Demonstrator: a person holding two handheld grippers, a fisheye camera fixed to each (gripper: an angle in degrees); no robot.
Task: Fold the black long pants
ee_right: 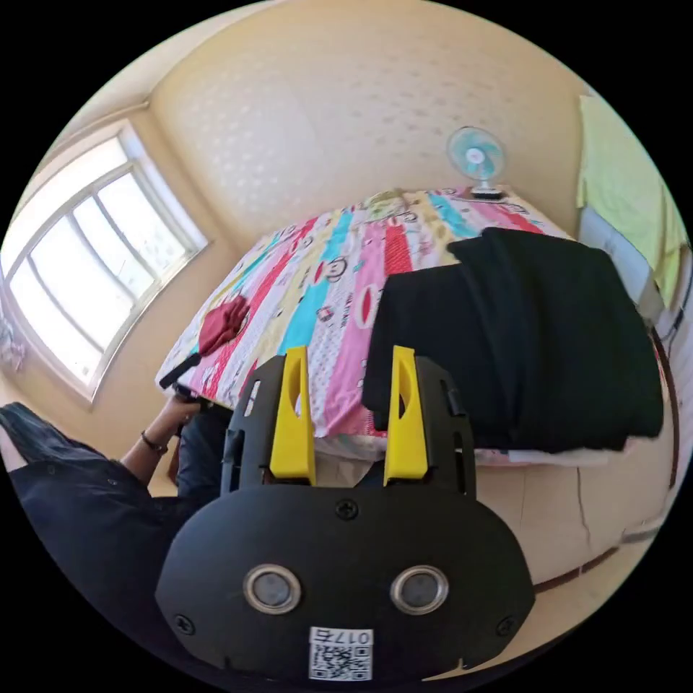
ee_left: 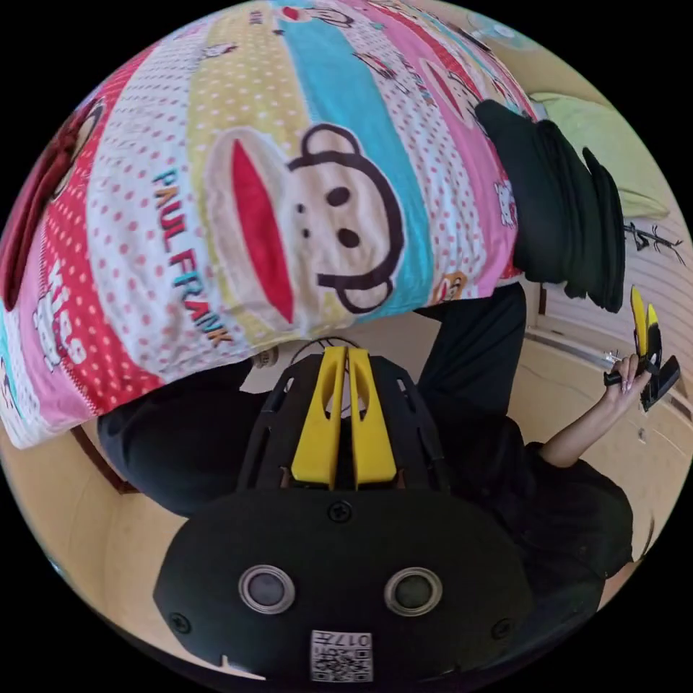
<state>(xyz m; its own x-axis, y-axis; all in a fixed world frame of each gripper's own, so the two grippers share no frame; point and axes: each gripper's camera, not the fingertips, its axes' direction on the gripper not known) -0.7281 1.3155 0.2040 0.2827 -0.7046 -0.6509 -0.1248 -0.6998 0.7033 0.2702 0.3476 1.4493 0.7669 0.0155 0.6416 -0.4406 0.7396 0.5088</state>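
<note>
Sunlit yellow walls and a window (ee_right: 94,267) are framing the bed, whose striped cartoon-monkey bedsheet (ee_left: 216,216) is spreading ahead of both my grippers. I am holding my left gripper (ee_left: 345,375) off the edge of the mattress with its yellow jaws pressed together on nothing. My right gripper (ee_right: 349,393) is hanging near the bed's corner with its jaws standing apart and empty; in the left gripper view I am seeing it raised in my hand (ee_left: 626,379) well off to the side. The black long pants (ee_right: 527,339) are lying just beyond my right gripper's jaws, a little to one side, already stacked in layers at the corner of the bed, with one edge drooping over the side; in the left gripper view they are sitting far off toward the bed's far corner. A dark red garment (ee_right: 222,323) is lying well apart on the sheet, and a small table fan (ee_right: 475,160) is standing beyond the bed's far end. I am judging the folding as essentially finished, both tools being clear of the cloth. If anything is remaining, it is asking me to bring the open right jaws onto the overhanging edge and tuck it square.
</note>
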